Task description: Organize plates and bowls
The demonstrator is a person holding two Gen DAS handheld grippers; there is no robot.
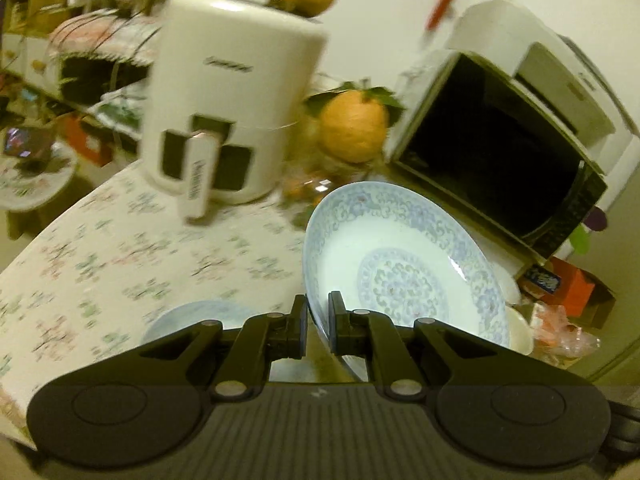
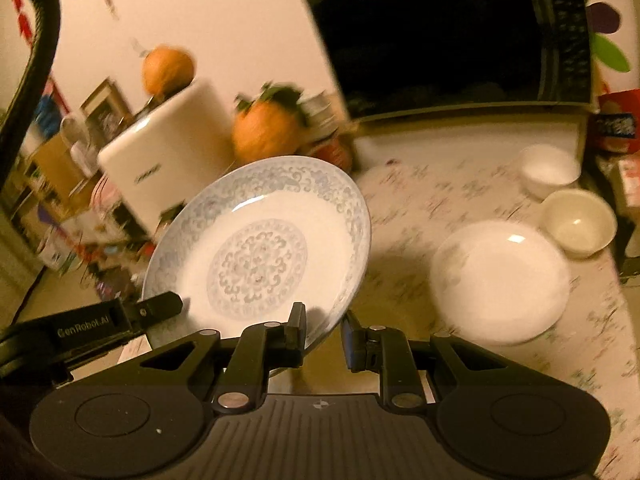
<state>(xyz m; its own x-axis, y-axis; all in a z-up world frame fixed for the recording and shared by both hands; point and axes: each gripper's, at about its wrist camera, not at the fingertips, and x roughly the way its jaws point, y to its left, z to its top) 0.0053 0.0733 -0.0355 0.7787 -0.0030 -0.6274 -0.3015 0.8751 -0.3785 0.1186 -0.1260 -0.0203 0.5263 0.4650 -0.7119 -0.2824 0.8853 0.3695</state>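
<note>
Blue-patterned plate (image 1: 400,264) is up in the air, pinched in left claw (image 1: 318,328) w/ right claw's (image 2: 324,332) jaws clamped on its rim too; next, prob. set it on white plate (image 2: 500,280) just right of right claw.

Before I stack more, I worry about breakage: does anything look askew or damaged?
The plate is tilted steeply, off the table, held by its rim in the left gripper. No cracks or spills show.
</note>
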